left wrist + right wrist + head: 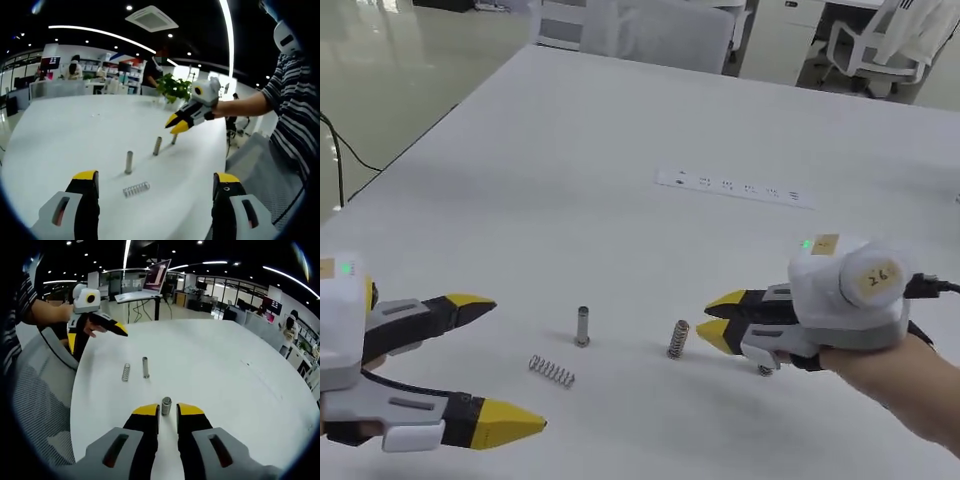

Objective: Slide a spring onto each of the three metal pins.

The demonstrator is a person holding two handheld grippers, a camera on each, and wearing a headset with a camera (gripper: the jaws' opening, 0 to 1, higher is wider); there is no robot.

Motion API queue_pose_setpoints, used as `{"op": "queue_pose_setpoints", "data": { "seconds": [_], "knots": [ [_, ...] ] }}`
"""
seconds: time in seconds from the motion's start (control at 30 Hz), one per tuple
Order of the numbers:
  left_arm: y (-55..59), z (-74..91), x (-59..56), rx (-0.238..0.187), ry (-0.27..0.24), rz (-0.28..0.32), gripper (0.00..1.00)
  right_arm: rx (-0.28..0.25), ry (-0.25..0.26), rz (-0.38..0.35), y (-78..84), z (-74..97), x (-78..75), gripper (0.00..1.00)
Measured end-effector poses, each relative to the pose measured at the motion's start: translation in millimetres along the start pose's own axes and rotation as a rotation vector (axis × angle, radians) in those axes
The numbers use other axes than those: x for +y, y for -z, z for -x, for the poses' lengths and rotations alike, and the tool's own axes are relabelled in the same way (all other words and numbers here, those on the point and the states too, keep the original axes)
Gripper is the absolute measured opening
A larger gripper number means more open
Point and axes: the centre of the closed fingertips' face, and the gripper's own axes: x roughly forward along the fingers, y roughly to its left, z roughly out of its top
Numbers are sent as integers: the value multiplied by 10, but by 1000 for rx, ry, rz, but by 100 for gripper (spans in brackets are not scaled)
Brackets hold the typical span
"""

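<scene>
A bare metal pin (582,327) stands upright on the white table (620,200). A loose spring (551,370) lies just in front of it to the left. To the right, a second pin wearing a spring (678,339) stands upright. My right gripper (720,318) hovers just right of that pin, jaws only slightly parted and holding nothing; in its own view the sprung pin (166,405) sits right at its tips. A third pin (765,370) peeks out beneath the right gripper. My left gripper (510,362) is wide open at the lower left, facing the loose spring (136,189) and bare pin (129,162).
A flush power strip (733,187) is set into the table farther back. Office chairs (880,45) stand past the far edge. The table's left edge (410,150) runs diagonally, with floor beyond it. A person's striped sleeve (290,100) is at the right.
</scene>
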Motion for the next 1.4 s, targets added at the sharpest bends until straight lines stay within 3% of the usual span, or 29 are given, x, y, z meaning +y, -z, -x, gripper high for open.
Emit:
{"op": "queue_pose_setpoints", "data": {
  "seconds": [0.37, 0.63, 0.87, 1.4],
  "knots": [
    [21, -23, -16, 7, 4, 2, 91, 19, -44, -11, 221, 134, 355, 11],
    [0, 1, -26, 2, 2, -1, 90, 33, -60, -35, 296, 102, 459, 11],
    [7, 19, -23, 5, -1, -1, 90, 22, -87, -26, 162, -19, 526, 10],
    [-9, 42, 18, 3, -10, 1, 90, -31, -142, 45, -363, -405, 673, 10]
  ]
}}
